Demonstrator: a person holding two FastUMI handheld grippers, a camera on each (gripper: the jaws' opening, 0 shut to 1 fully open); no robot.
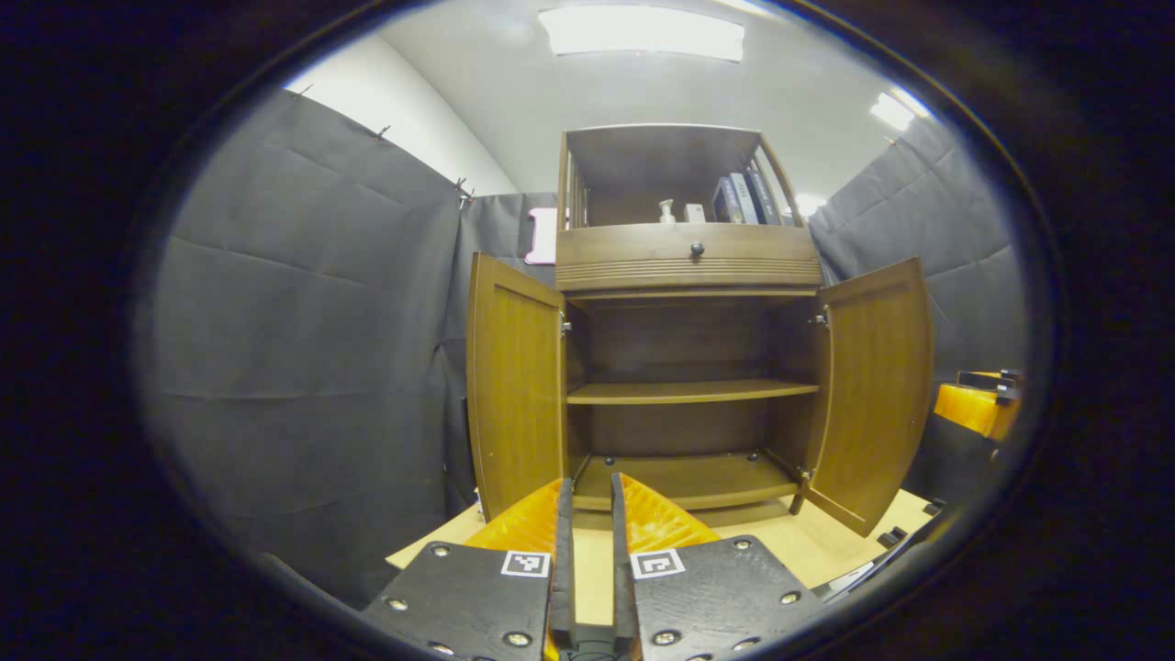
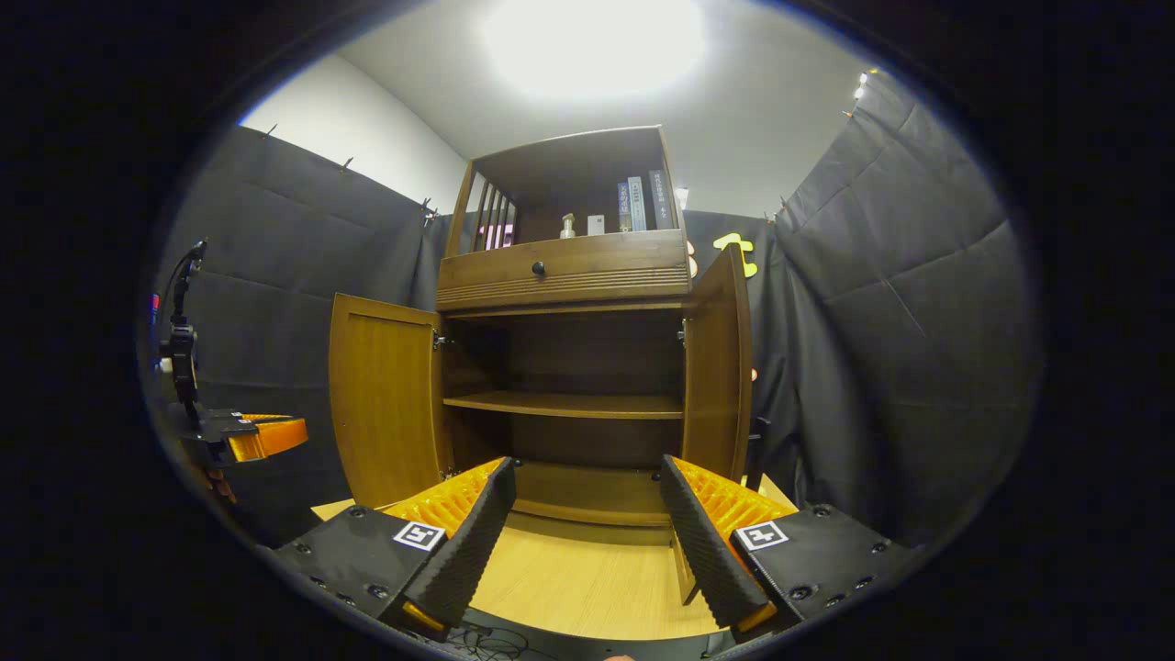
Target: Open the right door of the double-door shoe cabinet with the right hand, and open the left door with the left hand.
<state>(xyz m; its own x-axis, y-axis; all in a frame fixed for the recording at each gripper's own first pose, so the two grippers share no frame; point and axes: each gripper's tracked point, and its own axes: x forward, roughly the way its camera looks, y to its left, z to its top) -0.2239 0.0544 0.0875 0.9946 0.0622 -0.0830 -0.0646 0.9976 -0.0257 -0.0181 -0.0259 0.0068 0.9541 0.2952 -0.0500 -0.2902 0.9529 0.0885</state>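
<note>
Shoe cabinet (image 1: 688, 266), brown wood, double doors, standing on a pale wood-grain worktop (image 2: 587, 588). Left door (image 1: 514, 386) and right door (image 1: 872, 395) both swung wide, flat-panelled; inner shelf (image 1: 688, 392) bare.
Left tool (image 1: 587, 551): before the cabinet's base, apart from it, fingers nearly together with a narrow gap, gripping nothing.
Right tool (image 2: 587, 542): before the cabinet's base, fingers wide apart, ribbed pads (image 2: 468, 542), gripping nothing.
Above the doors: a drawer with a round dark knob (image 1: 697, 249); open top shelf with books (image 1: 744, 199) and a pump bottle (image 1: 666, 212).
</note>
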